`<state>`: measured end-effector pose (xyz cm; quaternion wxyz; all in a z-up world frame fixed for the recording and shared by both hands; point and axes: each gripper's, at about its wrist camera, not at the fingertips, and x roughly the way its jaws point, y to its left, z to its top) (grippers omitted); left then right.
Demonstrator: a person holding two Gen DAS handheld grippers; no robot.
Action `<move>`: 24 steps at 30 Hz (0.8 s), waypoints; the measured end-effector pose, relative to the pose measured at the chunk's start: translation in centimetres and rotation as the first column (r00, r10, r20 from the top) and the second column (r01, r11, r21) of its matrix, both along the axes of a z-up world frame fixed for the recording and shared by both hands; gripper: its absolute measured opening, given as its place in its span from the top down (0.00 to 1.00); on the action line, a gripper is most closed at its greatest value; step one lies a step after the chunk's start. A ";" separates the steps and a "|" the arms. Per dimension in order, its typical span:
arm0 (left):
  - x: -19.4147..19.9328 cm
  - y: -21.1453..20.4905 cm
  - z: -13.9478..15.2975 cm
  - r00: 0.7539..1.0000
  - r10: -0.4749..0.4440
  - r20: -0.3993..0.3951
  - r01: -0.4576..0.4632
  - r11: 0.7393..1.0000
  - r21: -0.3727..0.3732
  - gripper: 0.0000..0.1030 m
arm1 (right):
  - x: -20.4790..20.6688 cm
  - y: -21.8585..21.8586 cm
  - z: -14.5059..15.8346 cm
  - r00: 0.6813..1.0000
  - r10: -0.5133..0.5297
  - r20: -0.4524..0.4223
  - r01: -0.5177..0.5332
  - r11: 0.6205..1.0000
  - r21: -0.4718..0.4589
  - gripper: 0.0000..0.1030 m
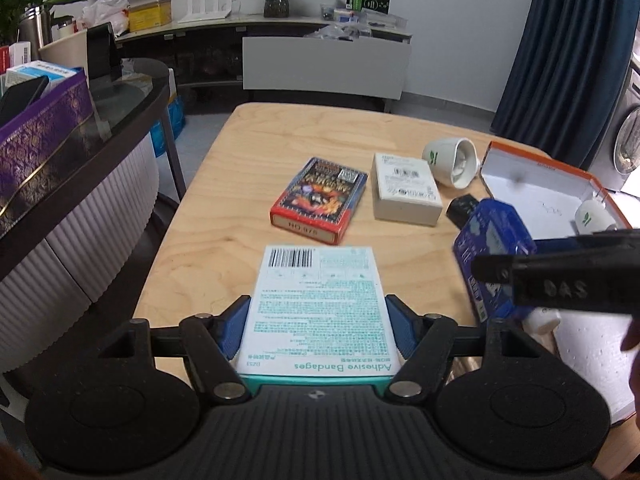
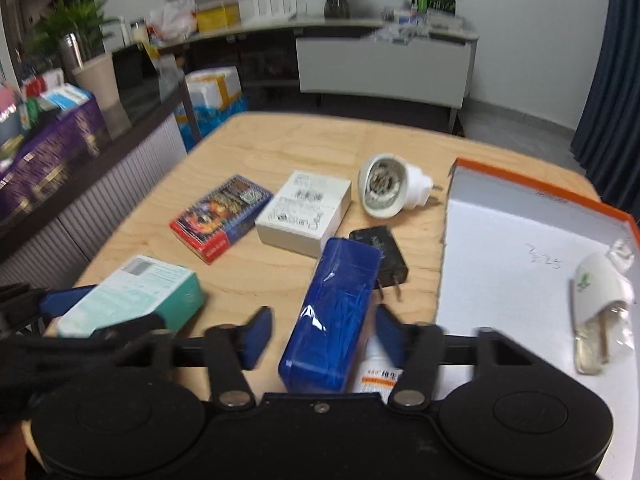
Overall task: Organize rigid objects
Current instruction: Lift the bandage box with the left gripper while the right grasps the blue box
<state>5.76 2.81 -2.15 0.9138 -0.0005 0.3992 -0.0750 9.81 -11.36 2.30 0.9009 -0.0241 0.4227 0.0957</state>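
My left gripper (image 1: 318,328) is shut on a teal-and-white adhesive bandages box (image 1: 320,300), its blue pads pressing on the box's two long sides just above the wooden table (image 1: 248,152). A blue plastic box (image 2: 336,312) lies between the fingers of my right gripper (image 2: 324,336). There is a visible gap at the left pad (image 2: 256,336), so that gripper is open. In the left wrist view the blue plastic box (image 1: 492,252) sits under the right gripper's black finger (image 1: 560,280). The bandages box (image 2: 132,296) also shows at the left of the right wrist view.
On the table lie a red card box (image 1: 318,200), a white carton (image 1: 406,194), a white plug-in device (image 1: 452,160) and a black charger (image 2: 384,252). An orange-rimmed white tray (image 2: 520,248) at the right holds a white vaporizer (image 2: 596,300). A small white bottle (image 2: 374,372) lies beside the blue box.
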 end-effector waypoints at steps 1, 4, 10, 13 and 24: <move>0.1 0.0 -0.3 1.000 -0.004 -0.011 0.004 1.000 -0.001 0.31 | 0.4 0.2 -0.3 1.000 -0.006 -0.008 0.005 1.000 -0.010 0.52; 0.8 0.0 -1.6 0.999 0.007 -0.037 -0.007 1.000 0.015 0.30 | 1.0 0.5 -1.1 1.000 0.009 -0.024 -0.009 1.000 -0.025 0.60; 1.6 -0.8 -2.3 1.000 0.020 0.002 -0.020 0.998 0.066 0.30 | 1.1 1.0 -1.3 1.000 0.028 -0.001 -0.028 0.999 -0.031 0.61; 1.6 -0.5 -2.0 1.000 0.027 -0.002 -0.027 0.999 0.032 0.31 | 0.2 0.7 -0.1 0.999 0.027 0.043 -0.027 1.000 0.001 0.61; -1.8 -3.4 6.0 0.993 0.012 0.120 -0.006 0.999 -0.044 0.31 | -5.1 -5.7 7.9 0.974 -0.059 0.217 0.037 0.994 0.106 0.61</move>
